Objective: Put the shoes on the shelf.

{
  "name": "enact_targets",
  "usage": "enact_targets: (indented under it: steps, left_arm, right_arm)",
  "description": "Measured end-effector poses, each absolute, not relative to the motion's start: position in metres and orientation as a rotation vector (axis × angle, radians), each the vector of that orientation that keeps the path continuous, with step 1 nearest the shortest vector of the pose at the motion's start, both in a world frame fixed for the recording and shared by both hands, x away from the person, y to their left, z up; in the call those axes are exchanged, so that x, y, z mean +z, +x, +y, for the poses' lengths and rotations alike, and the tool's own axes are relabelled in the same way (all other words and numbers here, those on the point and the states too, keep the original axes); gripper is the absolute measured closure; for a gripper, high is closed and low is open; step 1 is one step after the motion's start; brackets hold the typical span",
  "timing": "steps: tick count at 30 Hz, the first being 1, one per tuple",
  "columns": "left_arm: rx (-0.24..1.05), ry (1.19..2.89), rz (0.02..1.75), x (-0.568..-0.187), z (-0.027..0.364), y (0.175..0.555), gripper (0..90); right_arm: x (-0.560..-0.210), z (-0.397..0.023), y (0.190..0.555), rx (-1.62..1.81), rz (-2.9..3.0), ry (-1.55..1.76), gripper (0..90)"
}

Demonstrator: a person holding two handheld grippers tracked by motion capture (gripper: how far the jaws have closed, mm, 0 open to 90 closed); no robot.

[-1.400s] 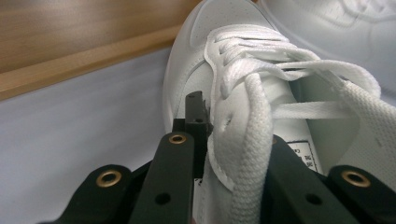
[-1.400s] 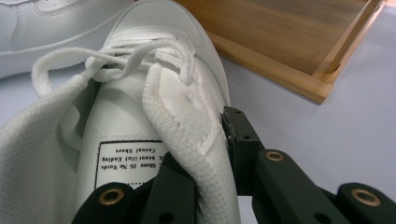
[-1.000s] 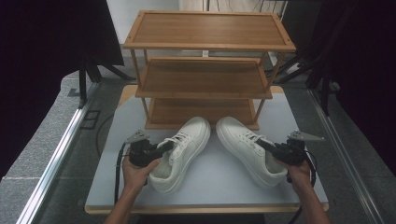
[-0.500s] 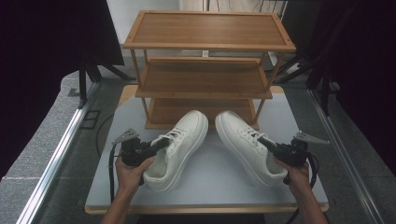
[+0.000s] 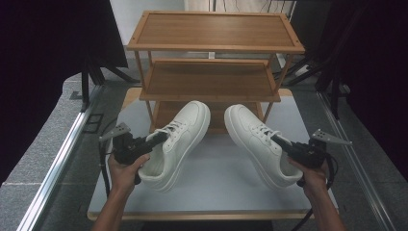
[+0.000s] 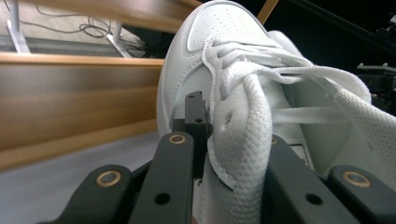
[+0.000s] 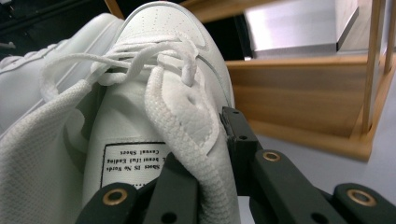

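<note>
A: Count check. What's on the table [image 5: 216,192]?

B: Two white sneakers, one wooden shoe rack [image 5: 214,45] with three shelves, two grippers. Nothing else on the grey top.

A: Left side?

B: Left gripper [image 5: 161,138] clamped on the side collar of the left sneaker [image 5: 180,139]. In the left gripper view the padded collar edge [image 6: 243,140] sits pinched between the two black jaws, laces [image 6: 280,70] just above. Jaws narrow, holding the shoe.

A: Right?

B: Same picture mirrored. Right gripper [image 5: 279,140] gripping the right sneaker [image 5: 257,142] by its collar [image 7: 187,121]; the right gripper view has the inner label [image 7: 133,161] just beside the jaws. Jaws narrow, closed on the shoe wall.

A: Where are the shoes relative to the rack?

B: Both just in front of it, toes pointing at the bottom shelf [image 5: 166,113], toe ends tipped up, heels toward the person. Toes near each other, heels splayed apart. Can't tell if the soles touch the table at the heel.

A: Shelves loaded?

B: Top shelf and middle shelf [image 5: 211,79] bare wood.
</note>
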State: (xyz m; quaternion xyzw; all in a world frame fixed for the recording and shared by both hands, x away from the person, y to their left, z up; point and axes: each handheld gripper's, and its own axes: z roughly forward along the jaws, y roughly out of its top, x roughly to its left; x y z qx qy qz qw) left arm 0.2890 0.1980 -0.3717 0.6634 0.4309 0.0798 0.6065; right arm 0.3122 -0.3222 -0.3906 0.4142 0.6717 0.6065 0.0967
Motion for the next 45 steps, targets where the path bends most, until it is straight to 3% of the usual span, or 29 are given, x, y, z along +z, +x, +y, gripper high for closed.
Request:
enact_targets:
  steps: [28,45]
  left_arm:
    - [0.147,1.458,1.034,-0.306,0.19,0.351,82.8]
    - [0.242,1.409,1.181,-0.29,0.157,0.422,82.5]
  right_arm:
    - [-0.316,-0.304,0.356,1.805,1.84,1.336,83.3]
    - [-0.281,-0.264,0.421,1.644,1.729,1.497,83.3]
